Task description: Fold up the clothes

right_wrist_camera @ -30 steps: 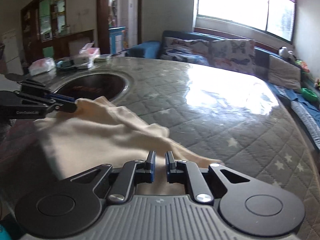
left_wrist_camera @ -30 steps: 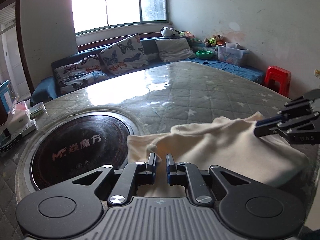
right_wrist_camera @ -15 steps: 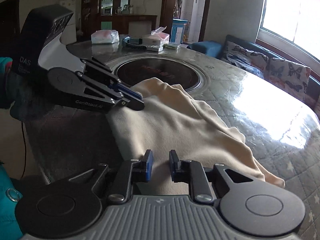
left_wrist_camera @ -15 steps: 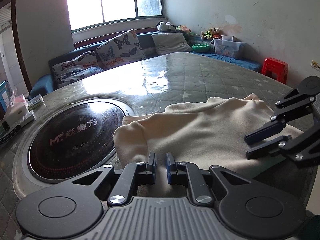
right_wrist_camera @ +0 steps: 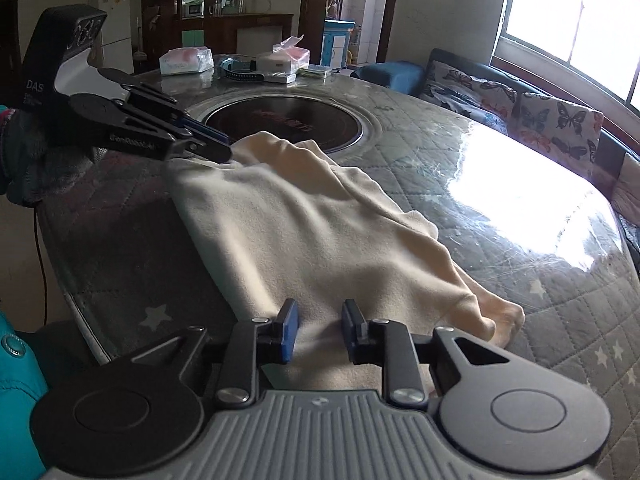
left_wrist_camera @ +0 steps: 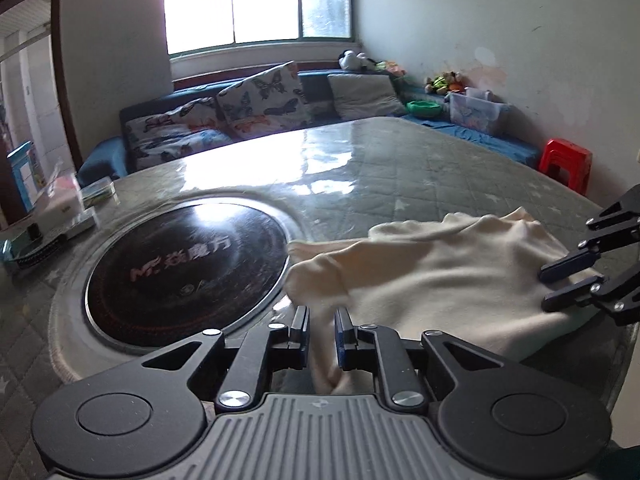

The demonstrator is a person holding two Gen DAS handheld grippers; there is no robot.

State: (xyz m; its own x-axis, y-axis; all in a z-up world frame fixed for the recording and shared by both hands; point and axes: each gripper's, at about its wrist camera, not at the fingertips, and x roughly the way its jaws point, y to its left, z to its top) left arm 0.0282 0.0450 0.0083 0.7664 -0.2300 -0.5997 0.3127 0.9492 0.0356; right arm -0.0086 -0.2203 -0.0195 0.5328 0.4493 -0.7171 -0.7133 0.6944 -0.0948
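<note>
Both tongs are black linkages with silver screws, blue pads and ribbed grey housing: left tongs (left_wrist_camera: 322,334), right tongs (right_wrist_camera: 319,330). A teal sleeve (right_wrist_camera: 18,392) shows near left.

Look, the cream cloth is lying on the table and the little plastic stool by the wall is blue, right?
Not quite. The little plastic stool by the wall is red, not blue, as the left wrist view shows. The cream cloth does lie on the quilted table.

We see a bright window (left_wrist_camera: 256,4) on the far wall, a blue sofa (left_wrist_camera: 304,88) with butterfly cushions (left_wrist_camera: 260,96) beneath it, and a red stool (left_wrist_camera: 566,164) at the right wall.
</note>
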